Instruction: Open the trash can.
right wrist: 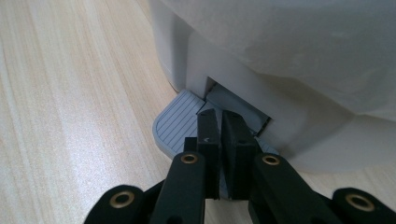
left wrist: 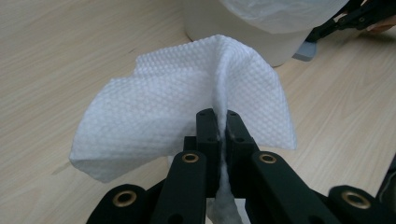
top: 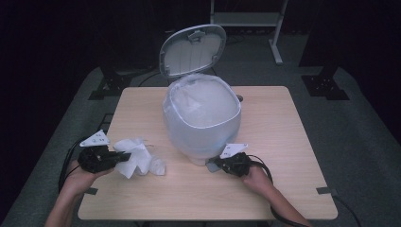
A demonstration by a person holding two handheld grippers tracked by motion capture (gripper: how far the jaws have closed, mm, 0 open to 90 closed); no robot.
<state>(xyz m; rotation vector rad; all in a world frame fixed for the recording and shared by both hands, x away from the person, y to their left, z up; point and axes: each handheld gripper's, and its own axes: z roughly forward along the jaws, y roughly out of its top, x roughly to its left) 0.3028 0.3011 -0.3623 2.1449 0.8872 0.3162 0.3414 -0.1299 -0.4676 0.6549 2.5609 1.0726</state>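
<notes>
Gripping a white paper towel [left wrist: 187, 121], my left claw [top: 126, 155] has its jaws clamped together on a fold of the sheet, which fans out wide above and to both sides of the tips in the left gripper view. In the high view the rest of the towel hangs crumpled just to the right of that claw, its lower edge at the table [top: 283, 189] surface or just above it; I cannot tell which. Further right of my left claw stands the white bin [top: 201, 124], lined with a pale bag [top: 203, 101], its lid [top: 191, 49] tipped up and open at the back. My right claw [top: 213, 164] sits at the foot of the bin, jaws pressed together with nothing between them, their tips resting down on the grey ribbed pedal [right wrist: 175, 123] that sticks out from the bin's base. The bag's overhang droops just above and beyond that claw in the right gripper view.
</notes>
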